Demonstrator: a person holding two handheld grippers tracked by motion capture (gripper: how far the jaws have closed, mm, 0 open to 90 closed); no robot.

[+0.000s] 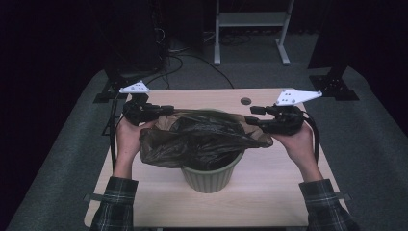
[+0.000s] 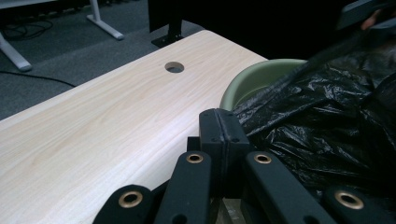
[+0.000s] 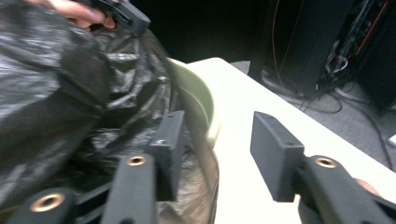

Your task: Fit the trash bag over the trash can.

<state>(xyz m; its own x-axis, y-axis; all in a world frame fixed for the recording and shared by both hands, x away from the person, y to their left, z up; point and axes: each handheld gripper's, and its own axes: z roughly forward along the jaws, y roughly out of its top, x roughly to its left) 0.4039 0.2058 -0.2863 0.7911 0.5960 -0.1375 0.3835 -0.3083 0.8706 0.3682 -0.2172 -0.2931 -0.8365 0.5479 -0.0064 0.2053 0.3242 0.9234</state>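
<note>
A pale green bin (image 1: 209, 178) stands in the middle of the wooden table (image 1: 269, 192). A black plastic bag (image 1: 202, 139) is spread over its mouth and stretched sideways. My left gripper (image 1: 166, 109) is at the bag's left edge, jaws pressed together (image 2: 219, 116) on a pinch of the film, with the bag (image 2: 327, 121) bunched beside them over the bin rim (image 2: 247, 77). My right gripper (image 1: 253, 115) is at the bag's right edge with its jaws apart (image 3: 219, 126). The bag (image 3: 56, 93) drapes against one jaw without being pinched, and the bin rim (image 3: 196, 98) lies just beyond.
A round cable hole (image 1: 246, 101) sits near the table's far edge. Past the table, on grey carpet, stand a white-legged frame (image 1: 250, 29), dark equipment stands (image 1: 332, 82) and loose cables (image 1: 192, 62). Bare tabletop lies at both sides of the bin and in front of it.
</note>
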